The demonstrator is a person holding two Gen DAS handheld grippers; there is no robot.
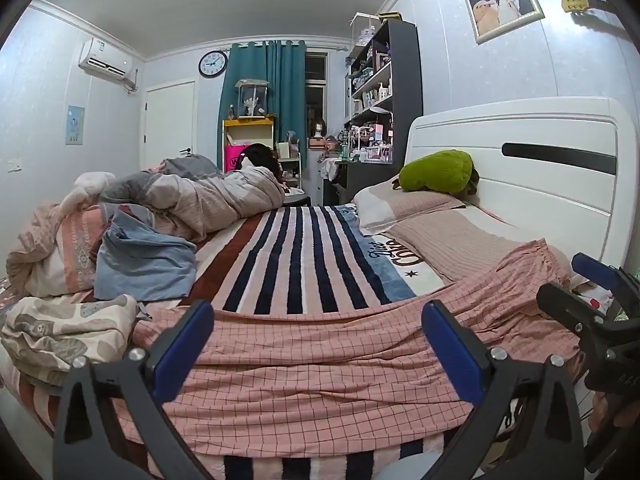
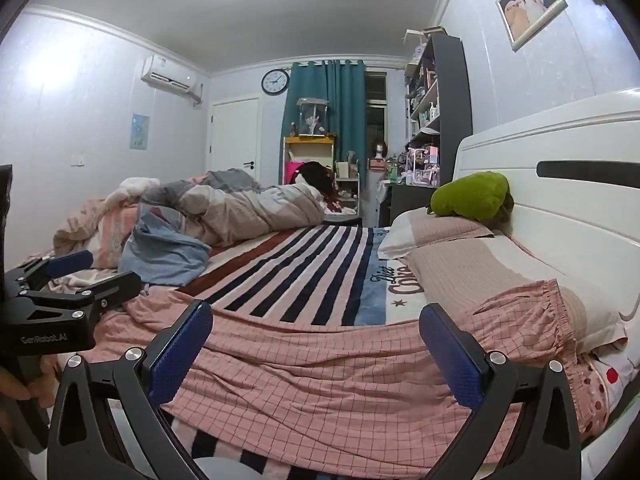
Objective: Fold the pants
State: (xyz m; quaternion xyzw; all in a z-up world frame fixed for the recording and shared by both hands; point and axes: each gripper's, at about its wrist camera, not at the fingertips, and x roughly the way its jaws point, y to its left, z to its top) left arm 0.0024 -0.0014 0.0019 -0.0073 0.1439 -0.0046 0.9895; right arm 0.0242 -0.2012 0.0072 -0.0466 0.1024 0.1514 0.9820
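Observation:
Pink checked pants (image 1: 320, 364) lie spread crosswise over the near part of the bed, somewhat wrinkled. Their gathered waistband (image 2: 552, 300) rests against a pillow at the right, and the legs run off to the left. My left gripper (image 1: 320, 340) hovers open just above the cloth, with nothing between its blue pads. It also shows at the left of the right wrist view as the left gripper (image 2: 96, 272), held by a hand. My right gripper (image 2: 318, 346) is likewise open over the pants, nearer the waistband. In the left wrist view the right gripper (image 1: 576, 284) appears at the right edge.
A striped blanket (image 1: 288, 256) covers the bed beyond the pants. Two pillows (image 1: 404, 208) and a green plush (image 1: 438, 170) lie by the white headboard (image 1: 520, 148). A rumpled duvet (image 1: 208, 196), a blue garment (image 1: 144, 264) and a patterned cloth (image 1: 60, 332) are piled at the left.

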